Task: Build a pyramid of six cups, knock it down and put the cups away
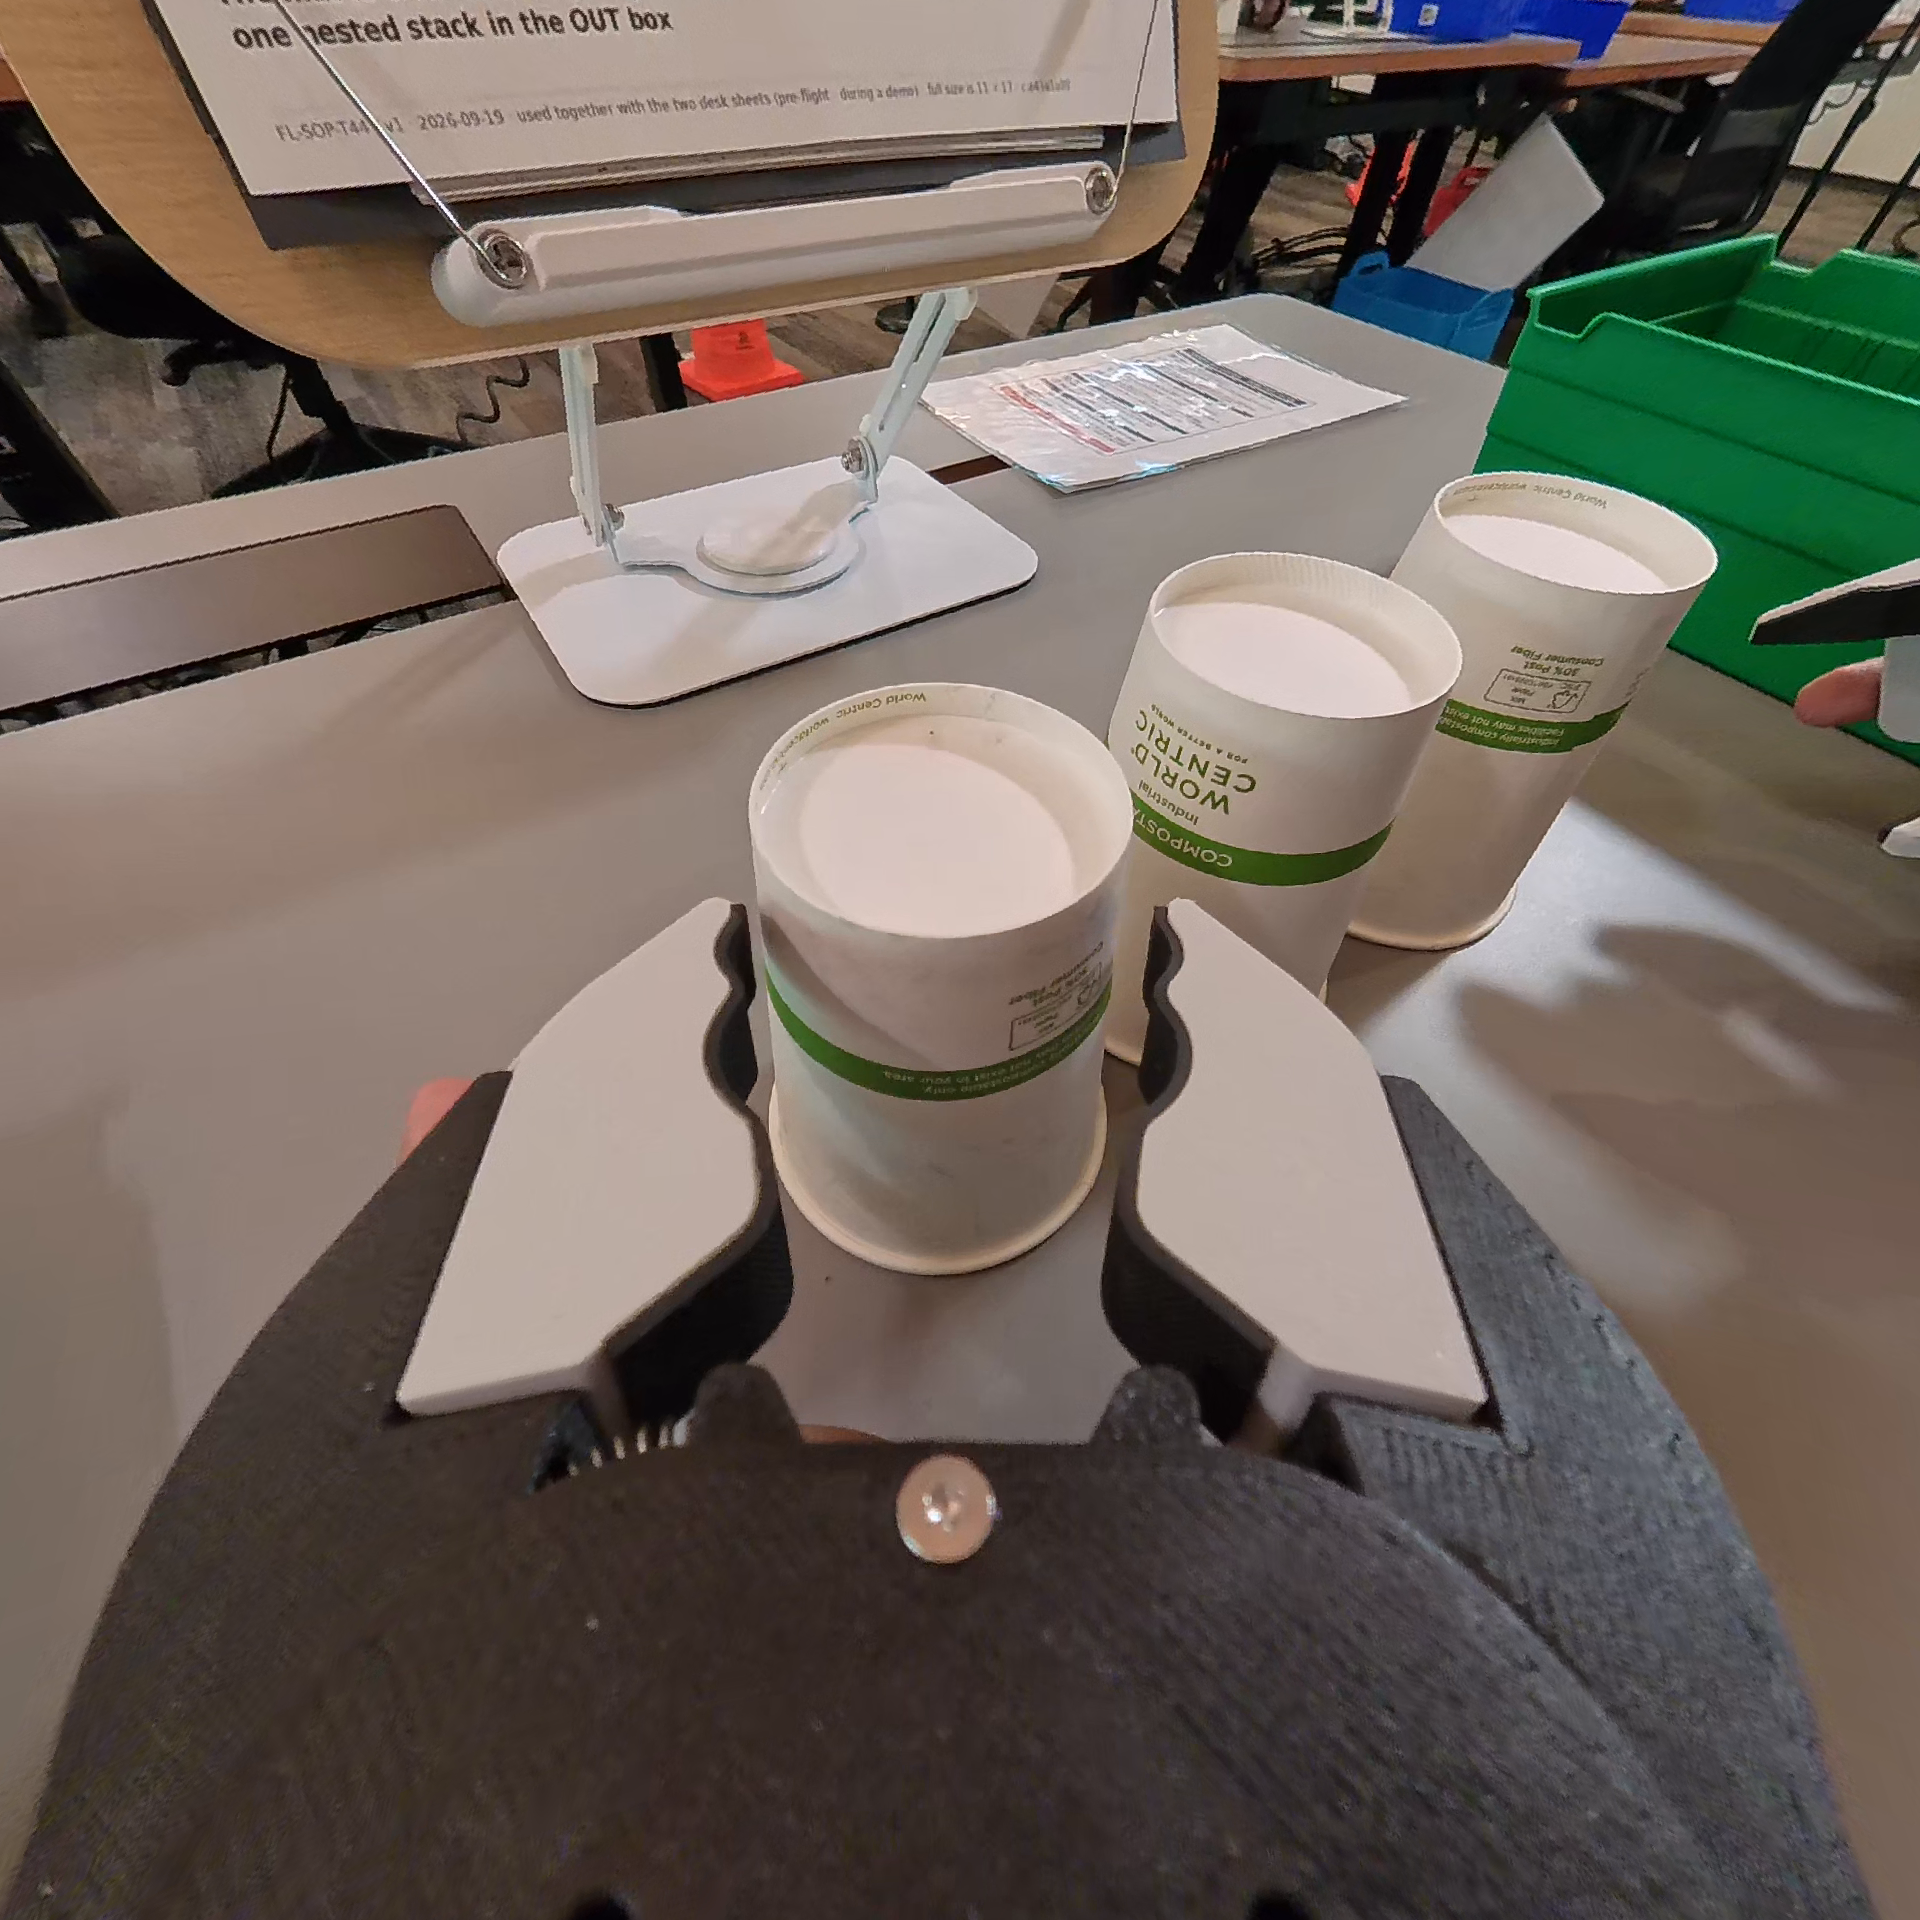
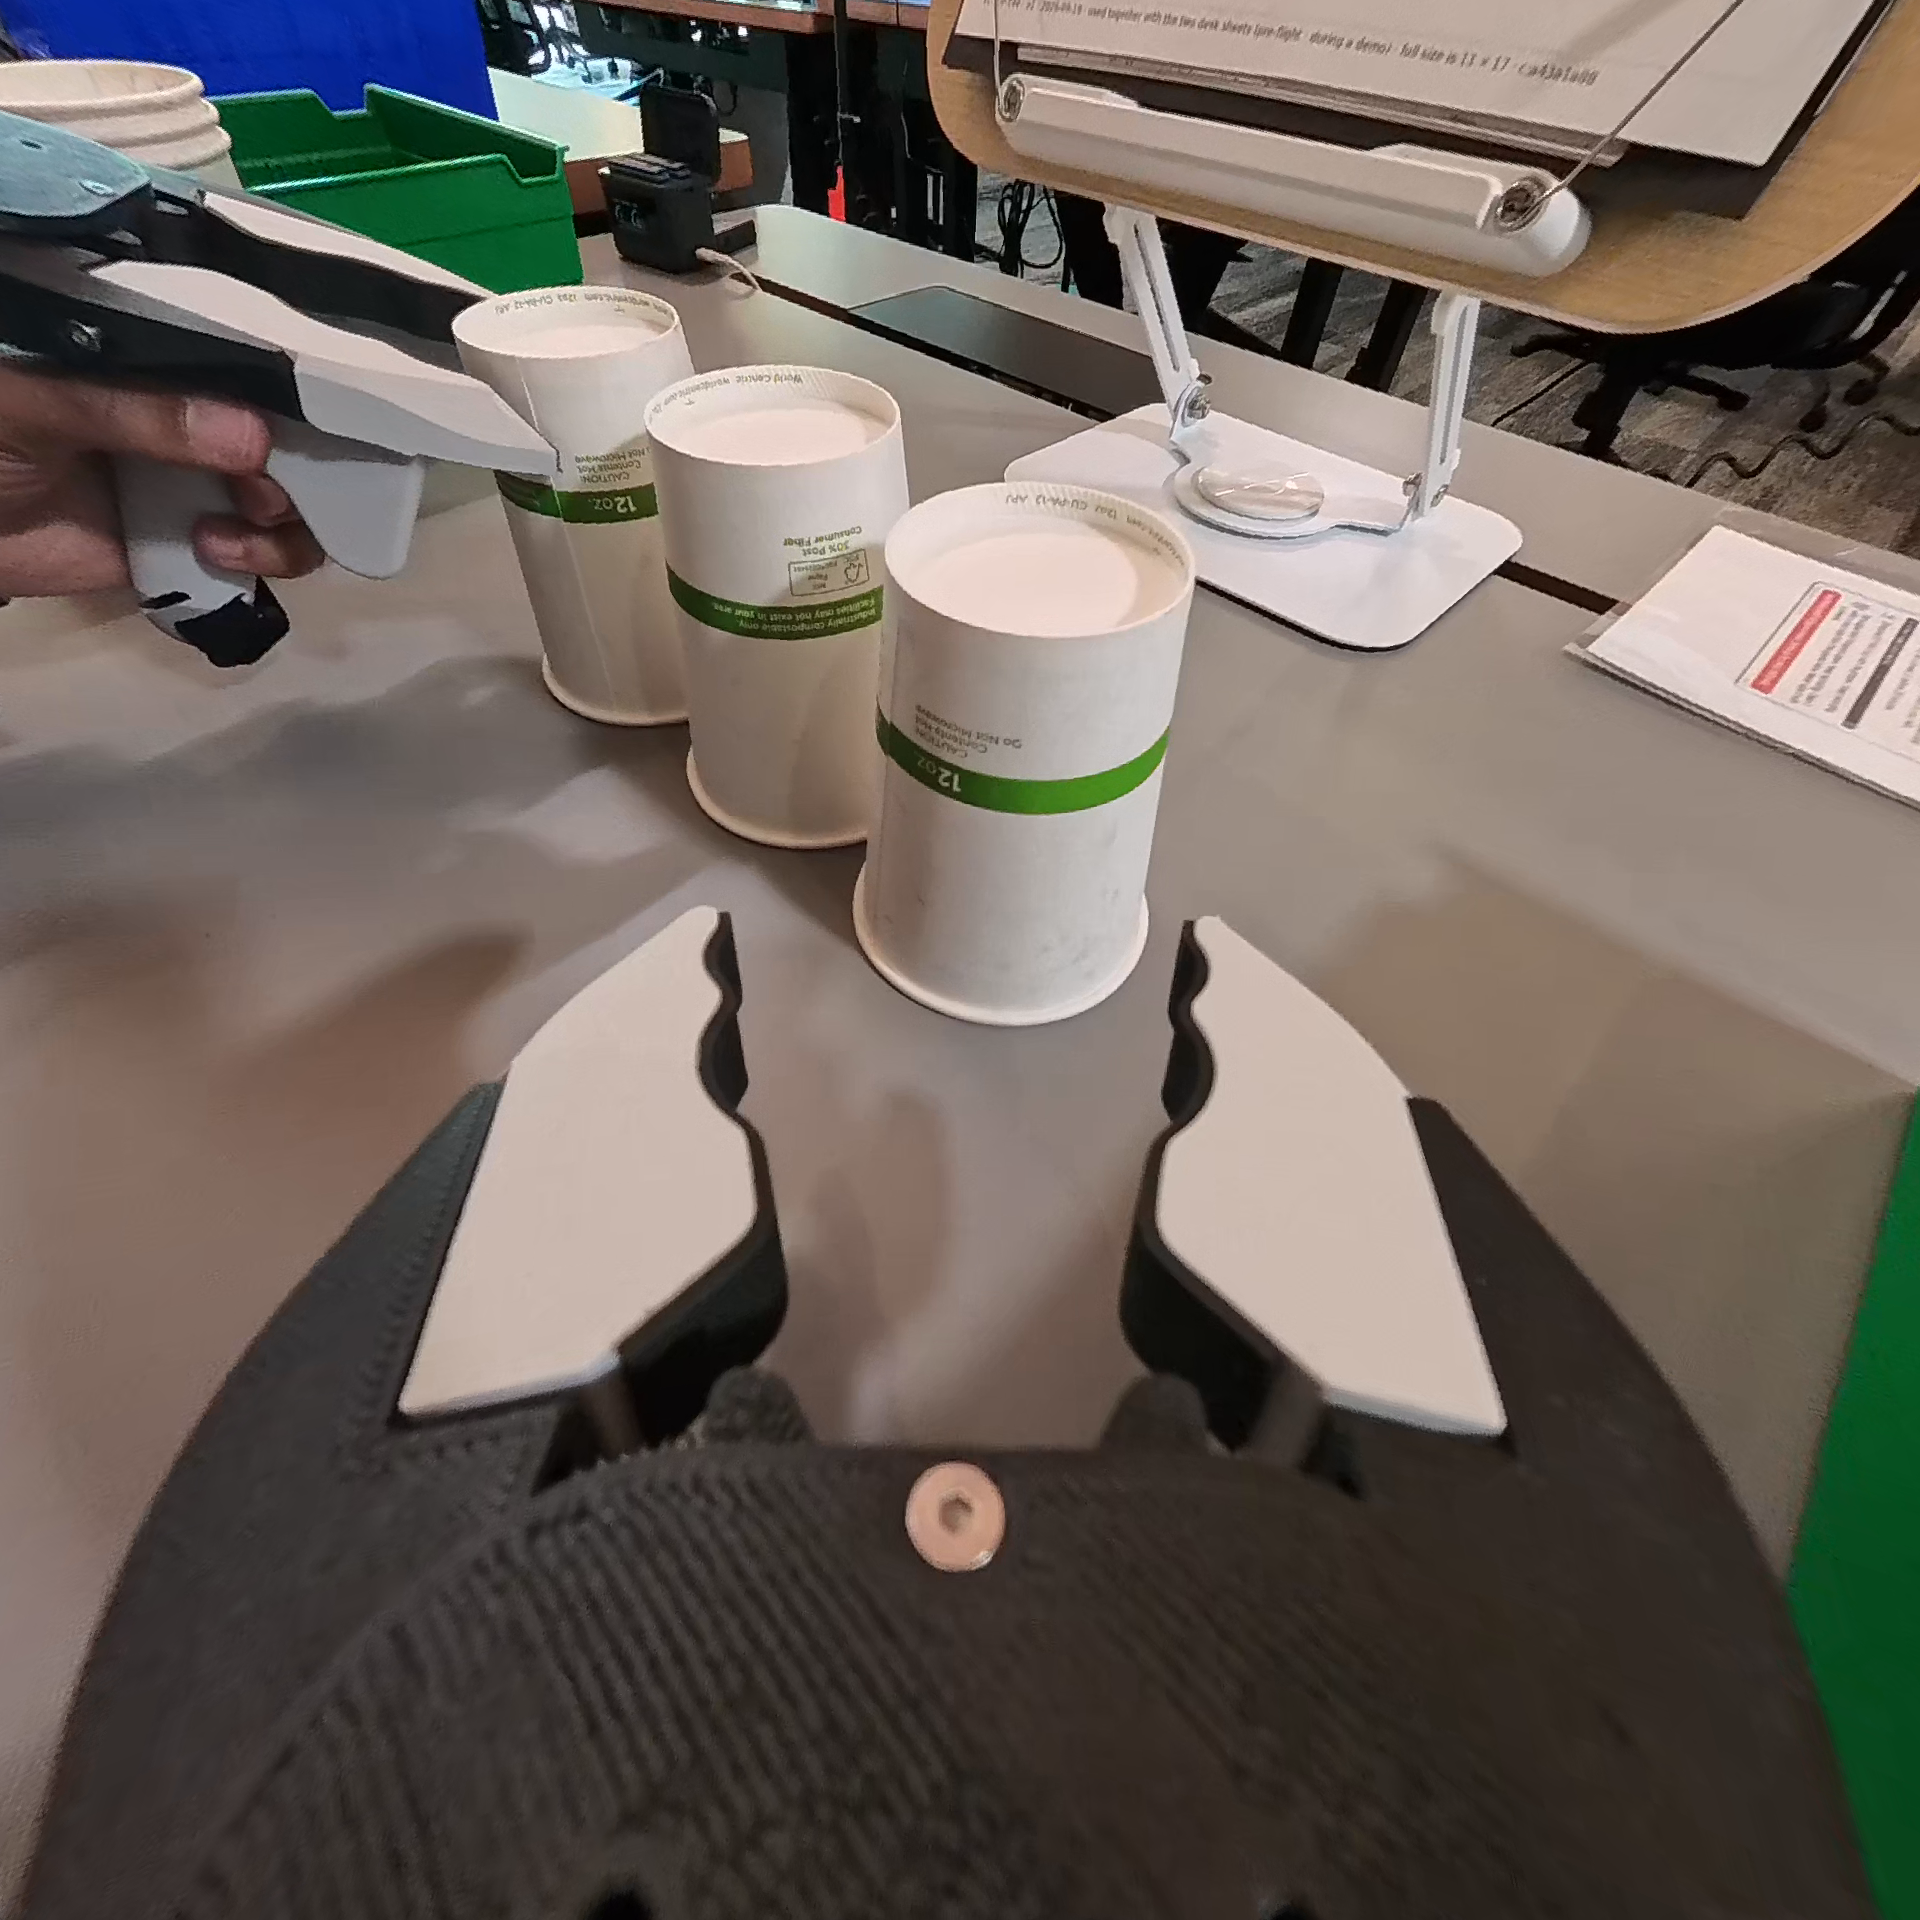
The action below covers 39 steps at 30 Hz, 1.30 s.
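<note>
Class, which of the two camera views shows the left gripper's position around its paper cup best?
The left wrist view: the left gripper has its open fingers on either side of the nearest upside-down paper cup, a gap showing on the right. The right wrist view shows that gripper side-on beside the farthest cup, hiding the spacing.

From my remote feed: a smooth grey tabletop (image 1: 312, 831) fronts wood-topped desks (image 1: 1455, 52), patterned dark carpet (image 1: 208, 416) and black office chairs (image 2: 1662, 353).
</note>
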{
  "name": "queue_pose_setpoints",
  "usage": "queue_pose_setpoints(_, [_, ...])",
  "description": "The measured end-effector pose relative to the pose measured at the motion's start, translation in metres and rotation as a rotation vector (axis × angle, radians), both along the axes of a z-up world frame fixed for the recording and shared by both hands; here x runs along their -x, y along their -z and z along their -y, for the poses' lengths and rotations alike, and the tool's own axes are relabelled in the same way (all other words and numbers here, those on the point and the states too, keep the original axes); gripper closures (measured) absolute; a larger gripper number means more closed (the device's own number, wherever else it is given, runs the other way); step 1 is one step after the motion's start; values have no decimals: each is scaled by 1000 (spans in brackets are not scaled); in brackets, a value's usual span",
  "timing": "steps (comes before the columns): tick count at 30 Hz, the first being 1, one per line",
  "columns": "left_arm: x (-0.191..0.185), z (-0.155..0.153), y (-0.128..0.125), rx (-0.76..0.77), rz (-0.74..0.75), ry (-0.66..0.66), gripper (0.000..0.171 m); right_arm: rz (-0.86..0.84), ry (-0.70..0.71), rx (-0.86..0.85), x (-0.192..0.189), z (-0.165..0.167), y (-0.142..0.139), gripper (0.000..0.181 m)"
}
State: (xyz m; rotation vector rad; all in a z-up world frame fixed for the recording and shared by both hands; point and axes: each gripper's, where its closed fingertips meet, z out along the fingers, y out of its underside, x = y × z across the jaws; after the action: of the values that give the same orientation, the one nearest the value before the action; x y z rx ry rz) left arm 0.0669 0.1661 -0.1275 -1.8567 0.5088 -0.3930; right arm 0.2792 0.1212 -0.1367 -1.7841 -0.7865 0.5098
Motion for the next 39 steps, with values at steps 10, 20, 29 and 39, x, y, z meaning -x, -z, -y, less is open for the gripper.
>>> queue_pose_setpoints(10, [4, 6, 3, 43, -2, 7, 83, -31, -9, 46, 1, 1, -4, 98])
queue_pose_setpoints(20, [33, 21, -1, 28, -7, -62, 78, -84, -269, 24, 70, 32, -21, 110])
queue_pose_setpoints(29, [78, 45, -36, -99, 41, -193, 80, -25, -450, 43, 129, 49, -5, 113])
queue_pose_setpoints(39, [248, 44, -101, 84, 9, -543, 78, -4, -549, 59, 156, 57, 4, 118])
